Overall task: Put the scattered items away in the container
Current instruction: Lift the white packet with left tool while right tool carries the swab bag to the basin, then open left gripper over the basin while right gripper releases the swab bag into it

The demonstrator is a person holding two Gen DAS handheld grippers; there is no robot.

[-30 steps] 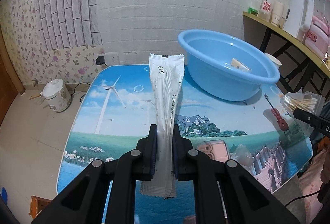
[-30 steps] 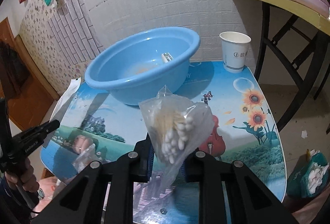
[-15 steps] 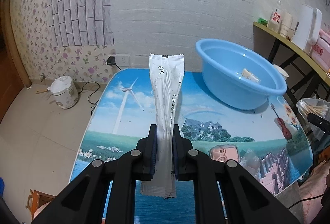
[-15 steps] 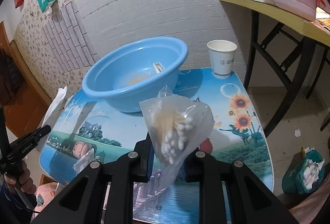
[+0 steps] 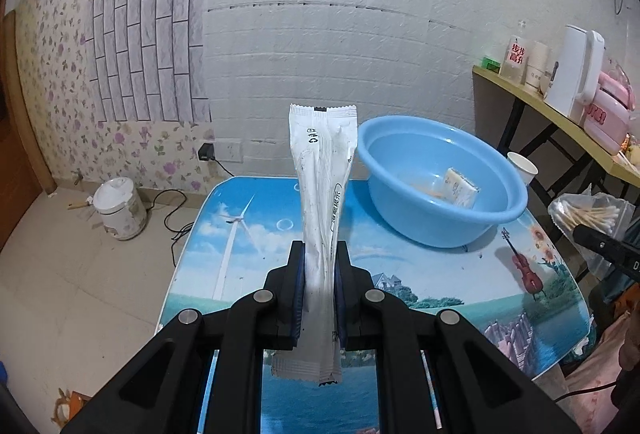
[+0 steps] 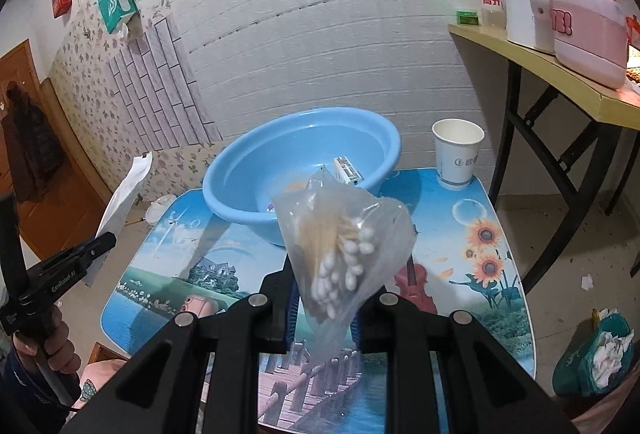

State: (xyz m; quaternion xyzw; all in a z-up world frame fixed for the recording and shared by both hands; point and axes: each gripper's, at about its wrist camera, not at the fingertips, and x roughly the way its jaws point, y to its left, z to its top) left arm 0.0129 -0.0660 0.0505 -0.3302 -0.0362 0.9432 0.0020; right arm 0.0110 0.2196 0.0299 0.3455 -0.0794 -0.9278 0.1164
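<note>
A: White sachet (image 5: 322, 202), left view: left gripper (image 5: 319, 276) jaws clamped low on it, upright above the tabletop (image 5: 400, 274), beside the blue basin (image 5: 440, 186)?

B: Yes; light, limp, crinkly. Right view: right gripper (image 6: 324, 304) pinches the swab bag (image 6: 344, 246) at its slippery neck, before the basin.

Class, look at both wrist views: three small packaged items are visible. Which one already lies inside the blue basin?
The small flat packet in the blue basin. The long white sachet and the bag of cotton swabs are each clamped in a gripper.
</note>
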